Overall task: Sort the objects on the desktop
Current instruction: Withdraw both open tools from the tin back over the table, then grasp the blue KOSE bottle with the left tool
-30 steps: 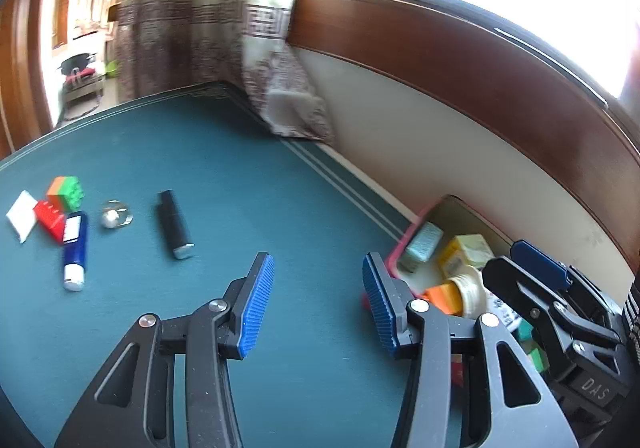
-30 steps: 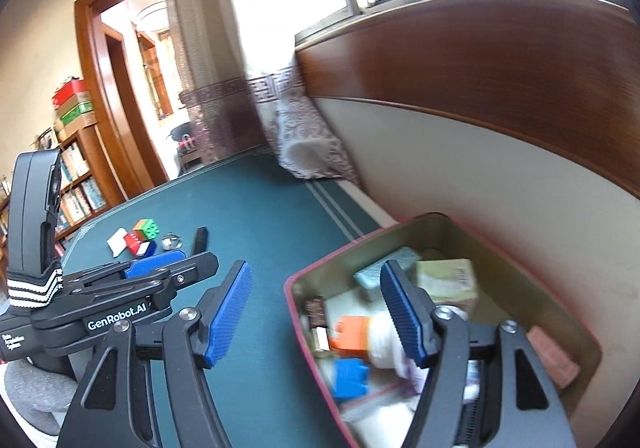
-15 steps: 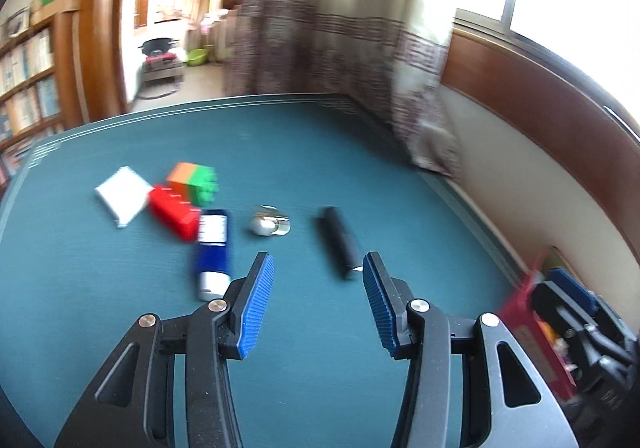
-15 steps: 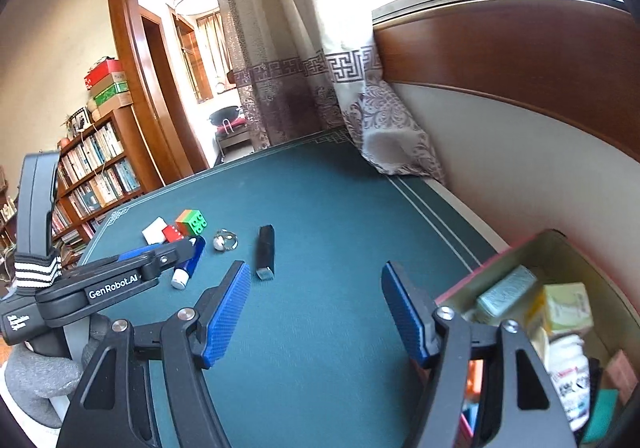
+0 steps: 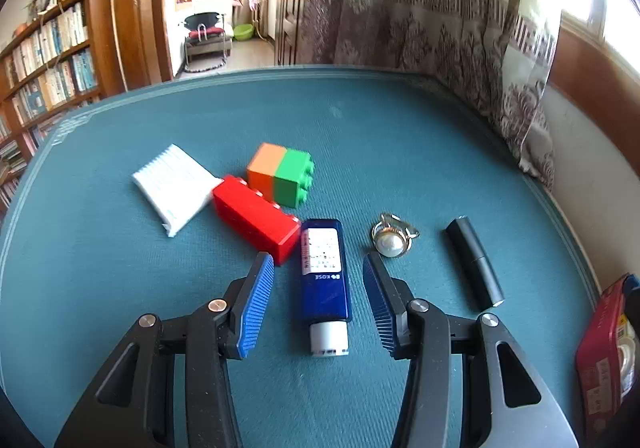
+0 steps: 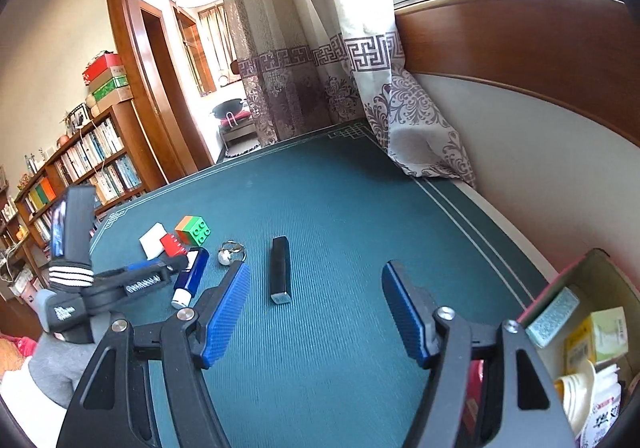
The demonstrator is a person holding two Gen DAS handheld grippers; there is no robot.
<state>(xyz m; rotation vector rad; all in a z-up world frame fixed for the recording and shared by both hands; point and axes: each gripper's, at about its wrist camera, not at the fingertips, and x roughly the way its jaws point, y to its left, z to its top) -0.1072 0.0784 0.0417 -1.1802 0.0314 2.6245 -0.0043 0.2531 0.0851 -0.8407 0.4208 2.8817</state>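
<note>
Both grippers have swung away from the box [image 6: 576,276]; left gripper [image 5: 318,280], spread and empty, now straddles the blue tube [image 5: 325,284]. Right gripper [image 6: 314,306] hangs spread, empty, nearer the box.

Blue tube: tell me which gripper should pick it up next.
Left. The left gripper already straddles the blue tube, fingers open on either side, not yet touching. The right gripper points at the black stick, with the tube off to its side.
</note>
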